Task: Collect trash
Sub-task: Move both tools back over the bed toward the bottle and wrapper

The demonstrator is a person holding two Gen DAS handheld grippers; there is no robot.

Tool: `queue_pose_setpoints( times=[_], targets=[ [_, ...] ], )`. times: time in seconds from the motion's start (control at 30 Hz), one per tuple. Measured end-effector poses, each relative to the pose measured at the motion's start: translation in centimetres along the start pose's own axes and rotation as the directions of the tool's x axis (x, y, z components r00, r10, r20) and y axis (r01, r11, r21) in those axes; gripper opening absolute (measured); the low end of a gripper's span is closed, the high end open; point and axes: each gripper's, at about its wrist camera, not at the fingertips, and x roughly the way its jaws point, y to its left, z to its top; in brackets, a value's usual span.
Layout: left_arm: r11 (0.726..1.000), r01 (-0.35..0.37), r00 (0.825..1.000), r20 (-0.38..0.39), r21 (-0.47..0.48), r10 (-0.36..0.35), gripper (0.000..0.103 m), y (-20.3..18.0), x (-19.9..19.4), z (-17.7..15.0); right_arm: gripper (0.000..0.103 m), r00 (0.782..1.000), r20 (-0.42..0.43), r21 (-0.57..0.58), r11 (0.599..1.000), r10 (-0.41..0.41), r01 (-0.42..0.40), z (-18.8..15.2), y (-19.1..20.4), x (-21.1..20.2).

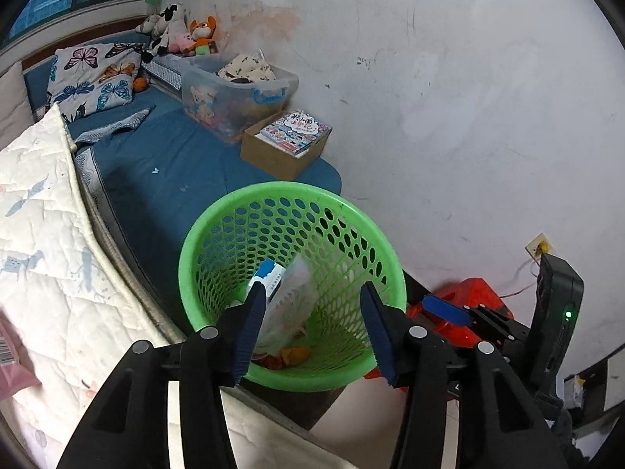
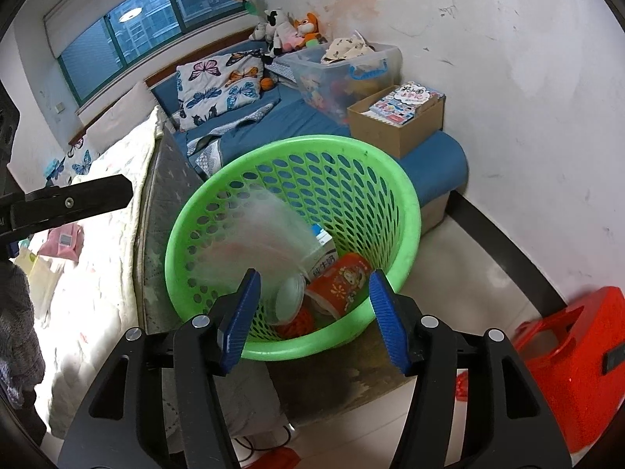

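Note:
A green perforated basket [image 1: 218, 242] [image 2: 410, 211] stands beside the bed. Inside lie a blue-and-white milk carton [image 1: 269, 275] [image 2: 326, 250], a red-orange cup [image 2: 343, 279], a clear plastic bag [image 1: 293, 293] that looks blurred in the right wrist view [image 2: 258, 234], a white lid [image 2: 289, 299] and orange scraps [image 1: 295, 355]. My left gripper [image 1: 310, 297] is open and empty just above the basket's near rim. My right gripper [image 2: 314, 285] is open and empty over the basket. The right gripper's blue finger [image 1: 445, 308] shows at the right in the left wrist view.
A pink packet [image 2: 64, 242] [image 1: 9, 355] and a pale packet [image 2: 39, 273] lie on the white quilt [image 1: 43, 234]. A cardboard box of books [image 2: 398, 117], a clear storage bin [image 2: 343, 74], a red stool [image 2: 566, 355] and the wall surround the basket.

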Motion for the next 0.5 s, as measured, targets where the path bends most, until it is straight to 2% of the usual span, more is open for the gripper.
queue_pose_setpoints(
  times=[0.3,0.5],
  targets=[
    [0.998,-0.070,0.995,0.070,-0.005,0.070,0.050,1.7,-5.5,-2.0,0.062,0.999,0.022,-0.042,0.999,0.036,-0.035,0.2,3.0,-1.3],
    [0.992,-0.120,0.987,0.105,-0.044,0.124,0.050,4.1,-9.5,-4.4,0.063,0.997,0.026,-0.083,0.994,0.076,-0.073,0.5,6.0,-1.8]
  ],
)
